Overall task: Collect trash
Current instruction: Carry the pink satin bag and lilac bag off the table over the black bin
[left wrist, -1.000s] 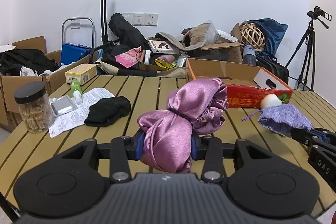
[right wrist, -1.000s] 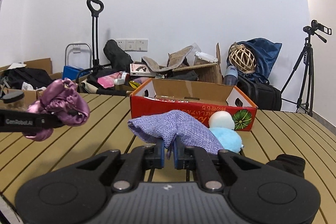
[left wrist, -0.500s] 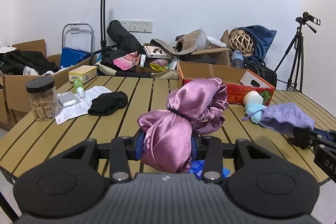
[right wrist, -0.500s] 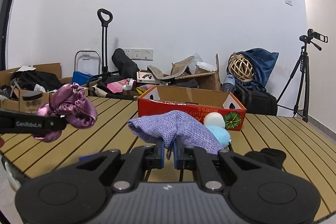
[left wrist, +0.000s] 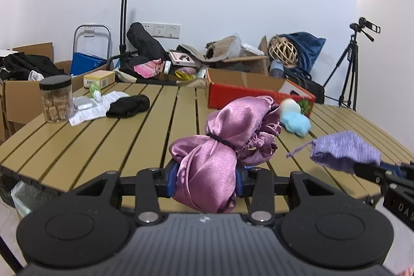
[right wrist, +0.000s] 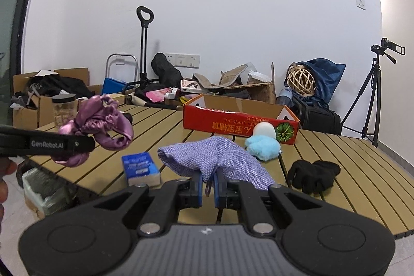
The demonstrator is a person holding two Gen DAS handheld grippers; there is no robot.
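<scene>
Your left tool is clamped on the gathered neck of the pink satin bundle, just below its black tie, so the loose ruffled end hangs forward clear of the worktop. Your right tool is pinched fully closed on a fold of the purple woven pouch, whose body bulges ahead of the jaws, also lifted off the slats. Gripping each piece at a bunched fold probably keeps the soft fabric from slipping while you carry it.

Compared with a second ago, both tools have pulled back from the red cardboard box: the near edge of the worktop now shows in both views, and a lined bin appears on the floor at lower left, likely your drop point. The blue plush toy, black glove and blue packet remain on the slats.
</scene>
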